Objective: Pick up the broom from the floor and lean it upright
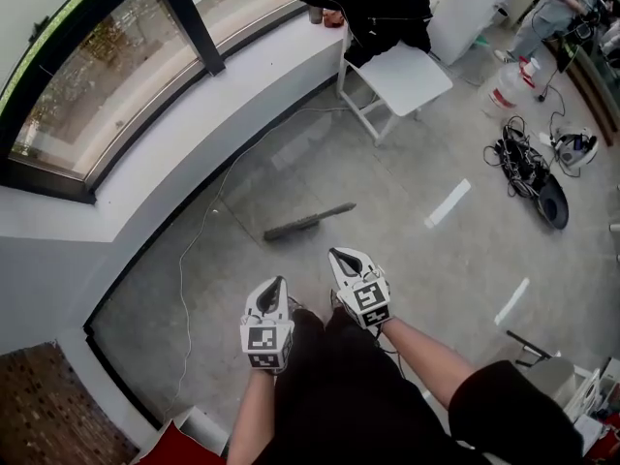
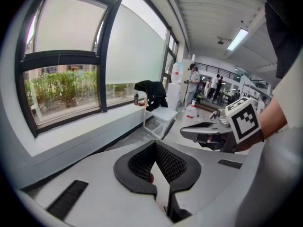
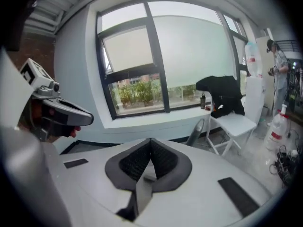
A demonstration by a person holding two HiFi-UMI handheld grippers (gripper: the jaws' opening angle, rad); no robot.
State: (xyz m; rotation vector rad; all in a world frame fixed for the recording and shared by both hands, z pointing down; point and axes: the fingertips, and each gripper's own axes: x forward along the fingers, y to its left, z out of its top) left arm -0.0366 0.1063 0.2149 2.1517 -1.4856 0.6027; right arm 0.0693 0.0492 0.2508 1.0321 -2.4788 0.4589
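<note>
At the upper left of the head view, a curved window (image 1: pixel 97 95) sits above a pale sill (image 1: pixel 194 124), and grey floor (image 1: pixel 291 153) spreads below it. Low in the middle, the left tongs (image 1: pixel 280 283) have their tips pressed together with nothing between them. Just to their right, the right tongs (image 1: pixel 339 256) are clamped narrow on the broom (image 1: pixel 310 222). They grip its thin grey handle (image 3: pixel 141 186), which runs between the pads in the right gripper view. In the head view the broom's head shows as a grey bar just above both tongs, down by the floor; whether it touches I cannot tell. Further right lies a white tape strip (image 1: pixel 448 203). Toward the upper right stands a white chair (image 1: pixel 407 77) with a black jacket (image 1: pixel 373 3) over its back. A tangle of black cables (image 1: pixel 523 163) lies near the right edge.
</note>
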